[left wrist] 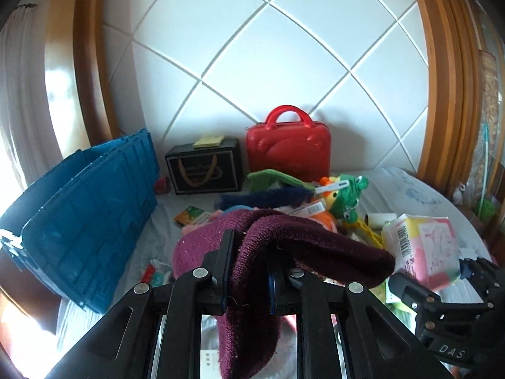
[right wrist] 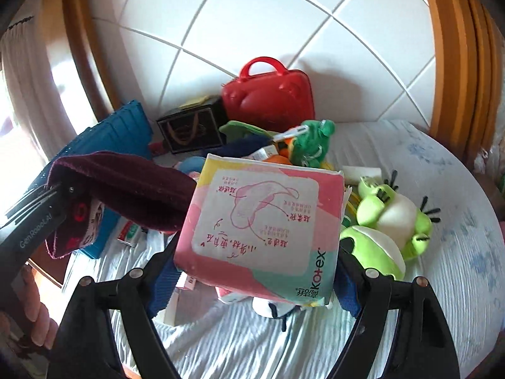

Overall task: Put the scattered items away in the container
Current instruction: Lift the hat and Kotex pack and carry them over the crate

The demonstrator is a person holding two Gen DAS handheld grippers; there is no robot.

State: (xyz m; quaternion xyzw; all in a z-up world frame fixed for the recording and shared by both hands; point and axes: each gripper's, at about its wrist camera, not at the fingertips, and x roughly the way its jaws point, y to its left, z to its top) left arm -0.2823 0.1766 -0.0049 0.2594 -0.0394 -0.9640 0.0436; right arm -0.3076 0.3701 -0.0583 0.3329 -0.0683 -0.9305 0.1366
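Note:
My left gripper (left wrist: 251,249) is shut on a maroon knit hat (left wrist: 315,243), which drapes over and between its fingers, lifted above the bed. The blue plastic crate (left wrist: 88,221) stands just to its left, its inside hidden. My right gripper (right wrist: 257,246) is shut on a pink and white sanitary pad pack (right wrist: 262,208), held above the pile. In the right wrist view the left gripper (right wrist: 60,189) and the hat (right wrist: 132,189) hang in front of the crate (right wrist: 120,129). The left wrist view shows the pack (left wrist: 423,246) at the right.
A red hard case (left wrist: 288,145) and a black gift box (left wrist: 205,170) stand against the white padded headboard. Several toys and packets lie heaped mid-bed, among them a green frog plush (right wrist: 388,221). The white sheet (right wrist: 442,252) extends right; wooden frames flank both sides.

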